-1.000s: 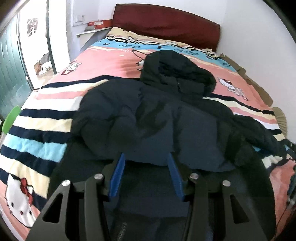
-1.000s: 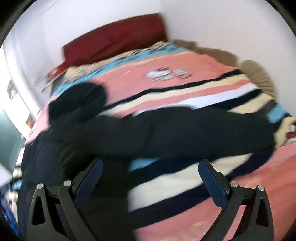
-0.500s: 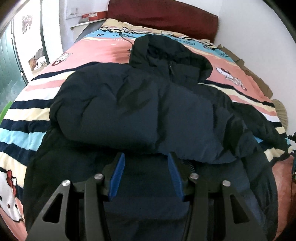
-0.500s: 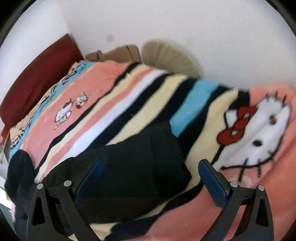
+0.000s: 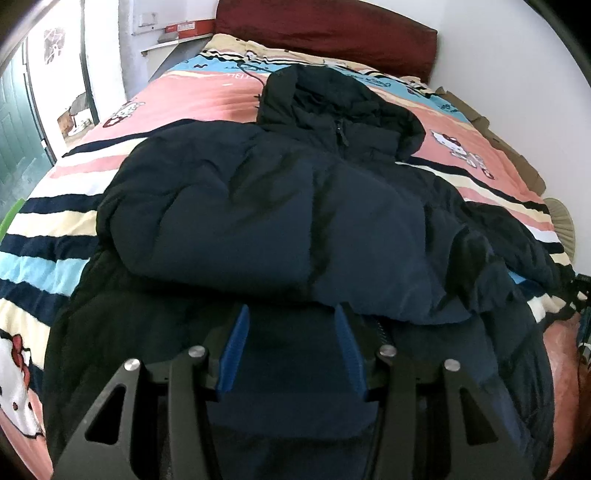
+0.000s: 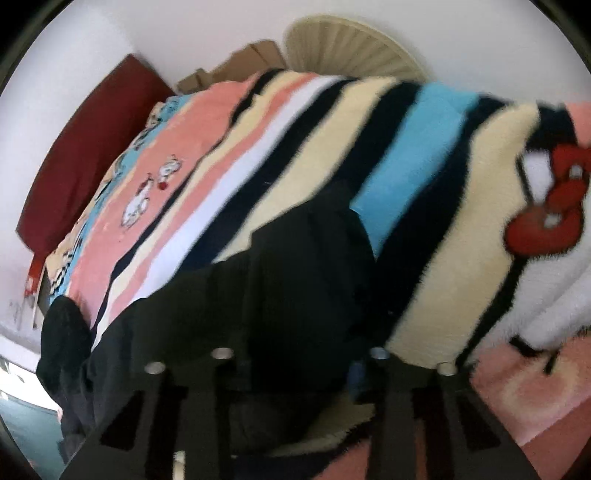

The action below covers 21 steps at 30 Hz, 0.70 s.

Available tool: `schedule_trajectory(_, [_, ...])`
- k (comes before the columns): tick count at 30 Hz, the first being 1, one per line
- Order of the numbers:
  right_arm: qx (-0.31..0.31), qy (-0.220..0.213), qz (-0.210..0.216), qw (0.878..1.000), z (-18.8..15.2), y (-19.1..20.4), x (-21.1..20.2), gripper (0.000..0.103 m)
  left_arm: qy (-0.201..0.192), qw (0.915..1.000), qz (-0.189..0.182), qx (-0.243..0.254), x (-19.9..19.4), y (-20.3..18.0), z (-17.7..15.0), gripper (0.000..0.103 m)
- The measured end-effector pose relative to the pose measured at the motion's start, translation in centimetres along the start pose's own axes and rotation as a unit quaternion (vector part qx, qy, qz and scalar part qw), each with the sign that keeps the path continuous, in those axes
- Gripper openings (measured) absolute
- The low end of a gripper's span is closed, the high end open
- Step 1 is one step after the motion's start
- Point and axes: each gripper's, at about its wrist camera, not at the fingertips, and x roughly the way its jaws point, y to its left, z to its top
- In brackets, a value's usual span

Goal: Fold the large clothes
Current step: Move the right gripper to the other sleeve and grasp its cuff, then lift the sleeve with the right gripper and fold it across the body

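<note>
the right gripper (image 6: 299, 373) has just been closing its fingers on the cuff (image 6: 306, 266) of the jacket (image 5: 280, 206), which lies on the bed (image 5: 48, 221); the left gripper (image 5: 291, 347) clamps a fold near the hem. puffy, soft and probably slippery, it likely handles best by cuffs and hems. only the left view shows the hood (image 5: 332, 99) and one sleeve folded across.

A hooded jacket (image 5: 280, 206) lies spread on the blanket (image 5: 207, 92) covering the bed, its hood (image 5: 332, 96) toward the headboard (image 5: 325, 29). One sleeve is folded across the body; the other sleeve (image 6: 295, 280) stretches sideways toward the bed's edge, where a fan (image 6: 343, 48) stands against the wall.
</note>
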Motion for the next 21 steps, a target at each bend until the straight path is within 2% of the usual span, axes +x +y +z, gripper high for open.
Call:
schedule_trajectory(2, [-0.019, -0.018, 0.003, 1.0, 0.0, 1.2, -0.9, 0.022, 0.0, 1.0, -0.004, 0.002, -0.1, -0.2, -0.1, 0.047])
schedule_trajectory(10, [-0.069, -0.088, 0.035, 0.993, 0.1, 5.9, -6.7, 0.021, -0.013, 0.9997, -0.02, -0.005, -1.6, 0.3, -0.2, 0.047])
schedule_trajectory(16, [-0.119, -0.12, 0.06, 0.984, -0.6, 10.3, -10.7, 0.02, -0.032, 0.9987, -0.036, -0.016, -3.6, 2.0, -0.6, 0.046])
schedule_trajectory(21, [-0.158, -0.134, 0.084, 0.975, -2.7, 14.9, -13.4, 0.019, -0.049, 0.9971, -0.048, -0.033, -5.2, 4.2, -1.1, 0.047])
